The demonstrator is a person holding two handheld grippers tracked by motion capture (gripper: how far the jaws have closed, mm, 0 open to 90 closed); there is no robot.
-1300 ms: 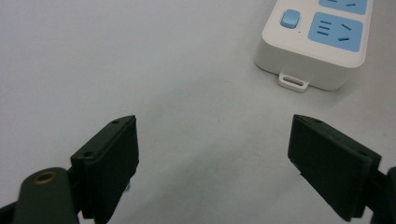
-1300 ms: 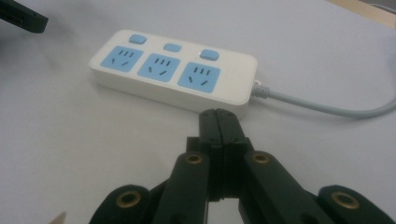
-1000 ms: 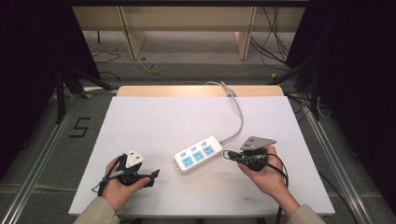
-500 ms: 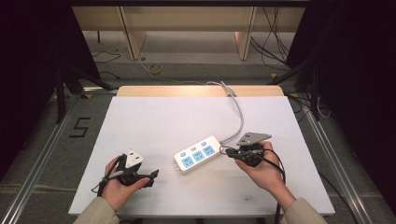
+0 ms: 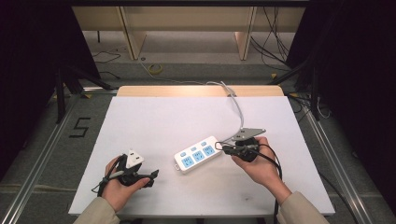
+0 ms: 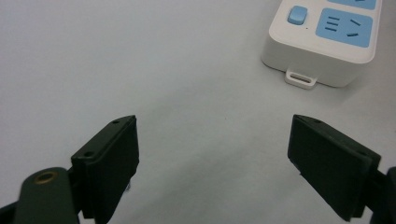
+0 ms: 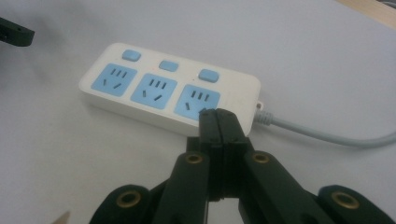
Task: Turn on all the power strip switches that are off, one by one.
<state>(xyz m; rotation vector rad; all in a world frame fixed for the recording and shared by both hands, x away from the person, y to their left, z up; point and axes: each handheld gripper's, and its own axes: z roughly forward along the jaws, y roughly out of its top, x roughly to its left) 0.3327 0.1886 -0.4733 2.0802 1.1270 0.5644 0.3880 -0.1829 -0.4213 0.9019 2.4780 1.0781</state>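
A white power strip (image 5: 198, 154) with three blue sockets and three blue buttons lies a little right of the table's centre. Its grey cable (image 5: 238, 112) runs off the far edge. My right gripper (image 5: 224, 149) is shut with nothing between its jaws, its tip at the strip's cable end. In the right gripper view the closed tips (image 7: 218, 116) sit over the edge of the strip (image 7: 154, 88) by the socket nearest the cable (image 7: 327, 133). My left gripper (image 5: 152, 176) is held low at the front left, open and empty (image 6: 215, 154), pointing toward the strip's free end (image 6: 322, 42).
The white table top (image 5: 163, 121) has a wooden strip (image 5: 187, 91) along its far edge. Metal rails run down both sides of the table, and a "5" mark (image 5: 80, 127) is on the floor at the left. Loose cables lie on the floor behind.
My right gripper has slid a little left and away from me, up to the strip's cable end. The left gripper has hardly moved.
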